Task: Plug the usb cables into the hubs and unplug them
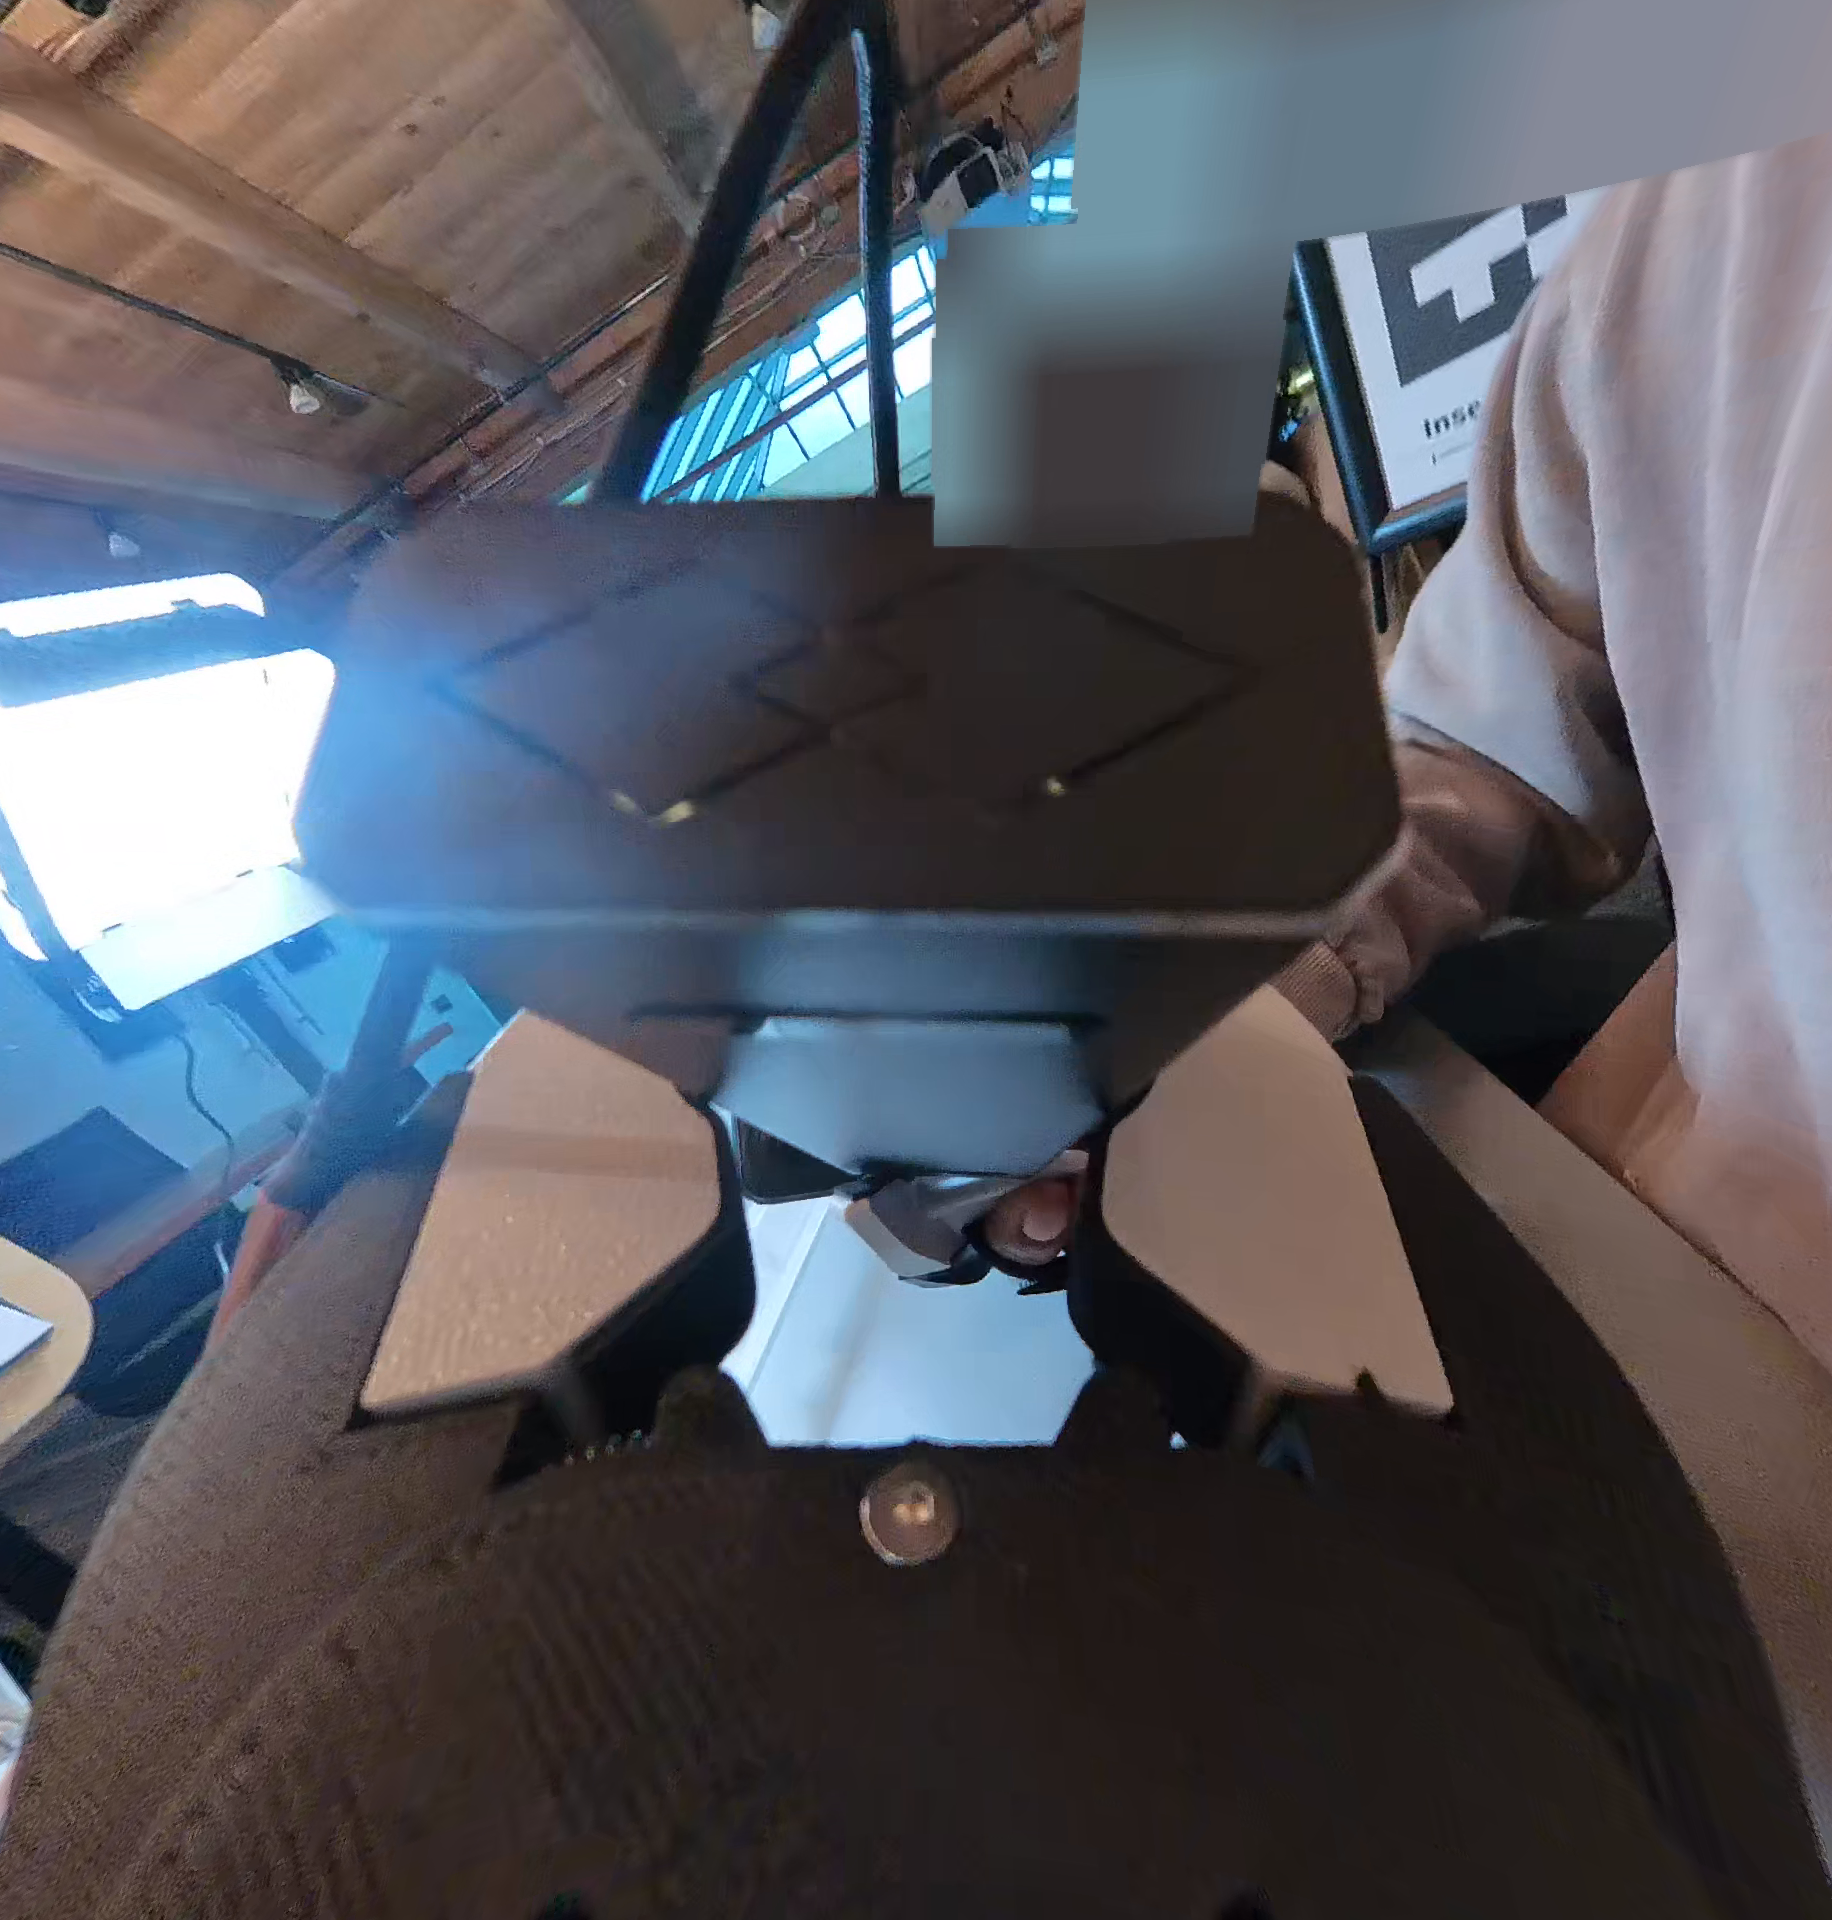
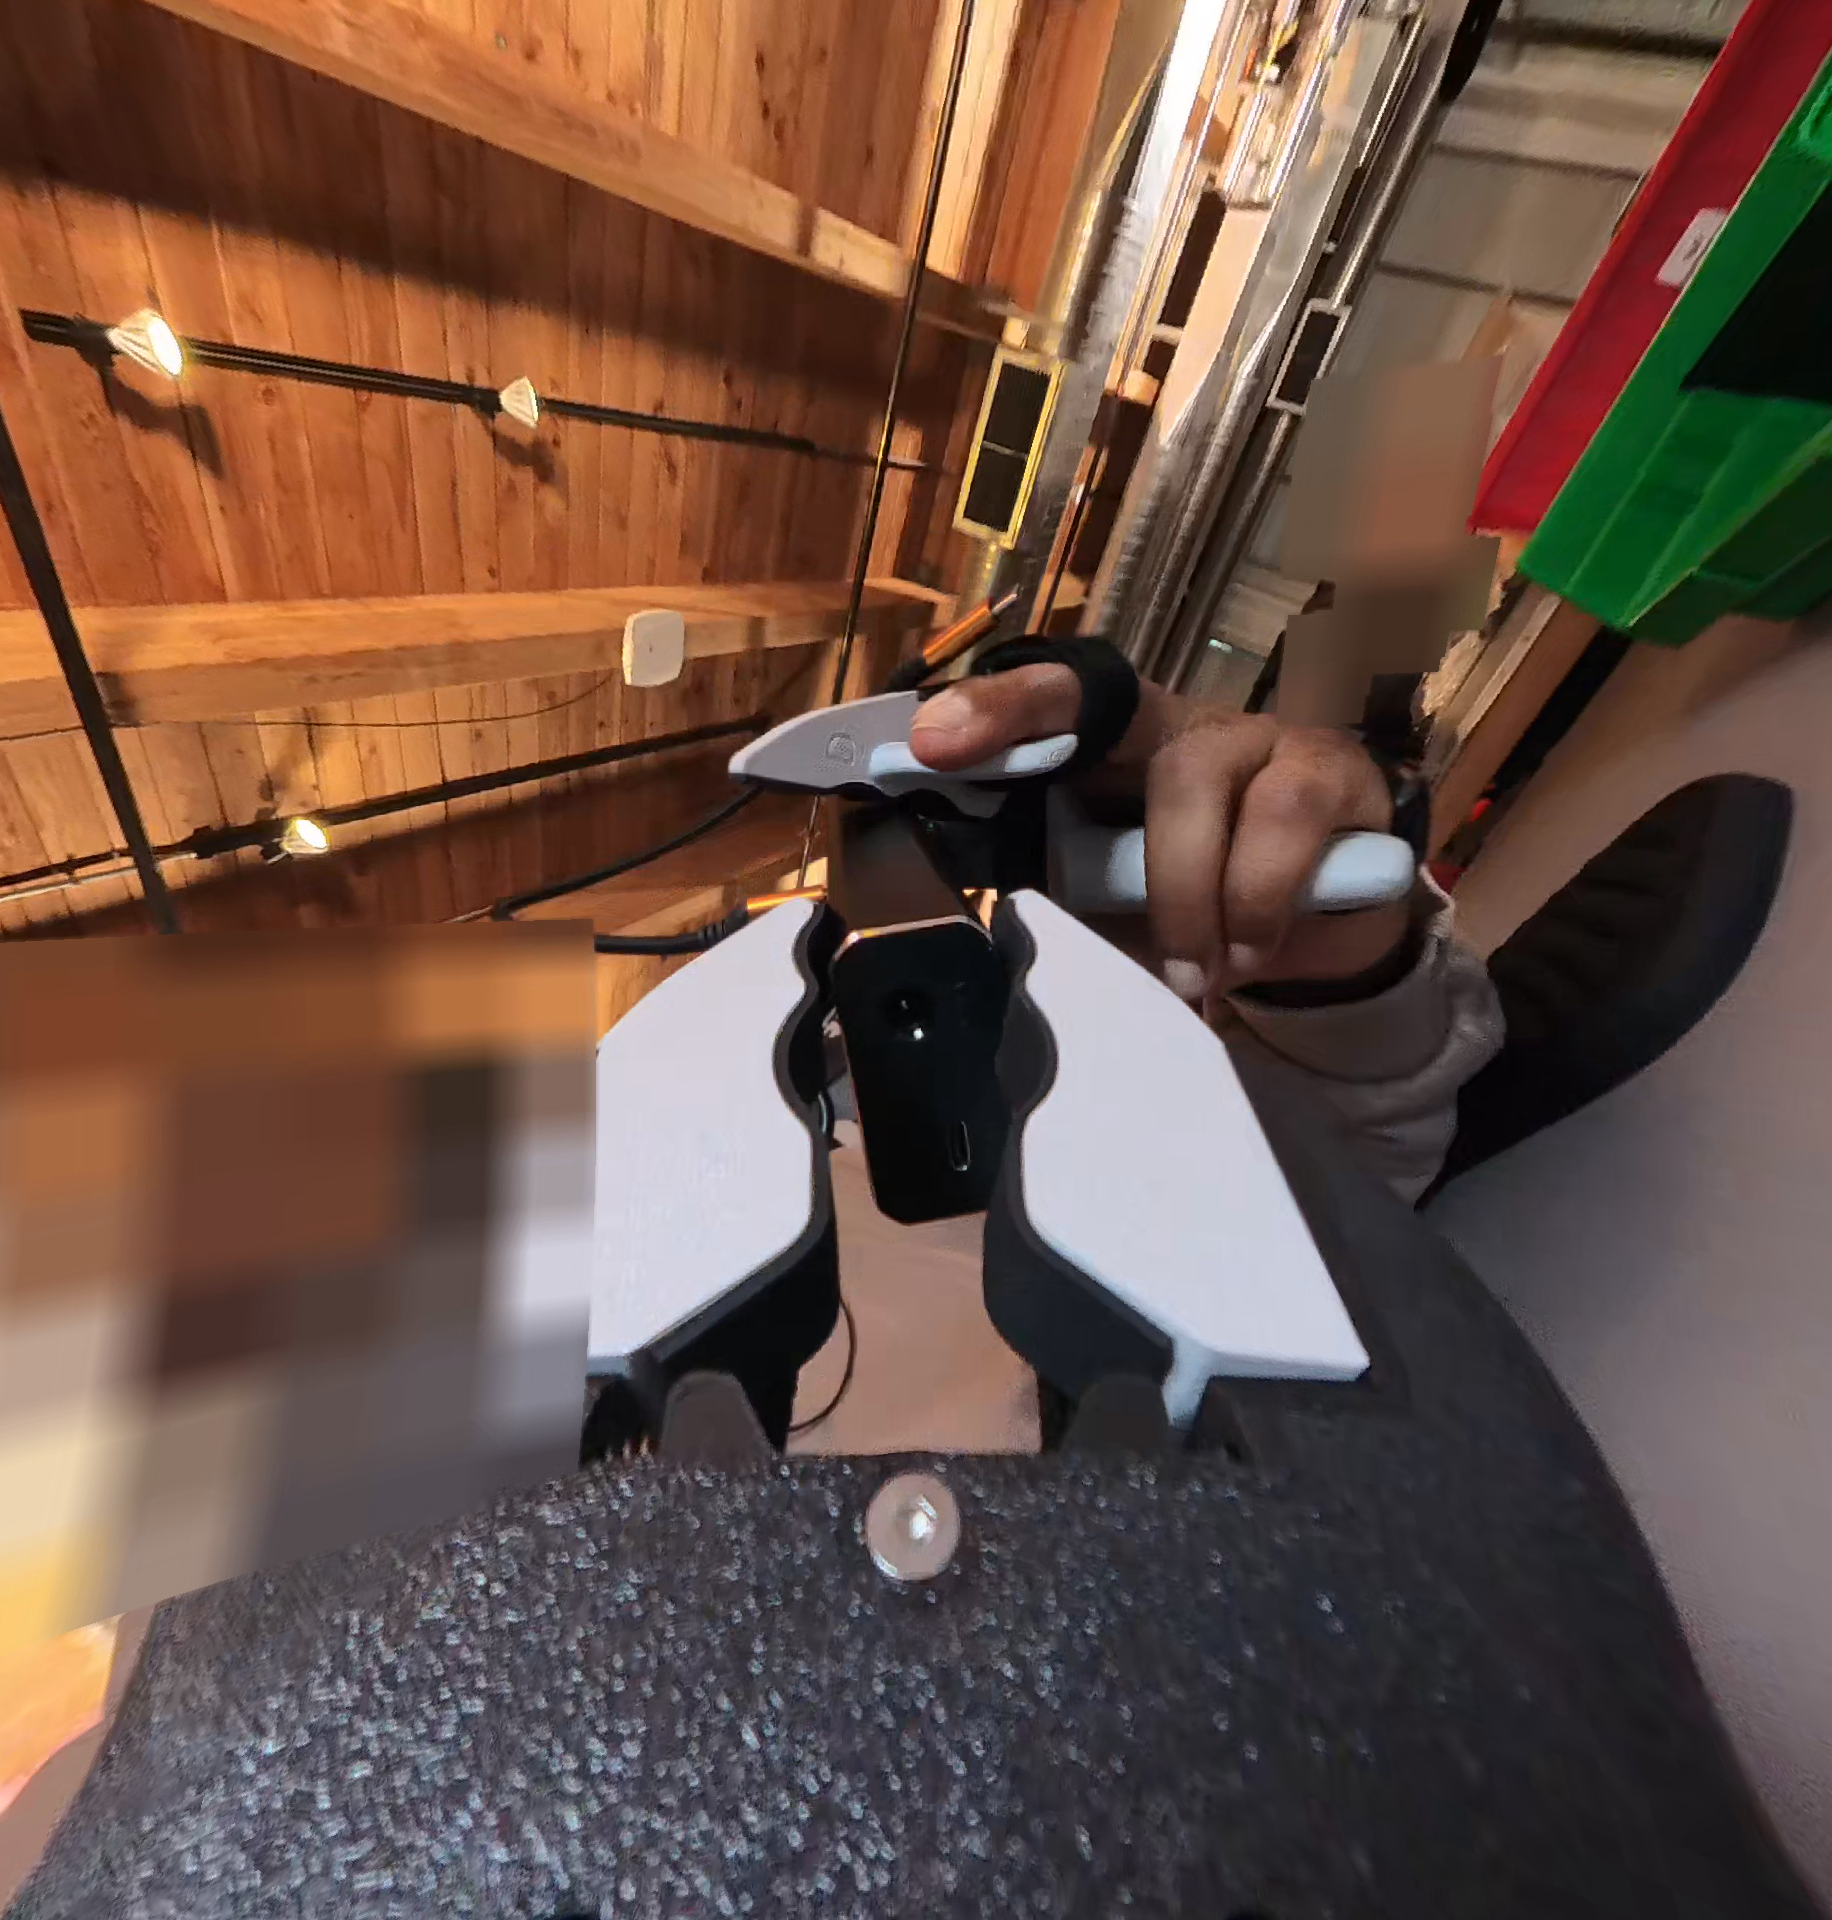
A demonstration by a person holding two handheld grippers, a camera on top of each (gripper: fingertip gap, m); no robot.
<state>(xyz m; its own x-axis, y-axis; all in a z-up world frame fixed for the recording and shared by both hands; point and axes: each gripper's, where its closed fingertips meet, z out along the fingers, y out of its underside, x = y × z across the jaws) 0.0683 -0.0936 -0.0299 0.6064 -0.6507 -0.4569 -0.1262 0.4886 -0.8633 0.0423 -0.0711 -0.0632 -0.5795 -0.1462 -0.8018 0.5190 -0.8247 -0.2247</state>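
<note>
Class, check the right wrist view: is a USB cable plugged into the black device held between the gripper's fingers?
No: the black device sits between the right gripper fingers with its small port empty.

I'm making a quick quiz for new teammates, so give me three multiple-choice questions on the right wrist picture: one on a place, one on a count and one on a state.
1. Where is the black device?
A. In a green bin
B. Between the right gripper's fingers
C. On the floor

2. How many track lamps hang on the wooden ceiling?
A. One
B. Six
C. Three

3. What is the hand doing?
A. Closed around a white handle
B. Lying open and flat
C. Holding a cup

Answers:
1. B, the white fingers flank it.
2. C, three lamps show along the rails.
3. A, its fingers wrap the handle.
</note>
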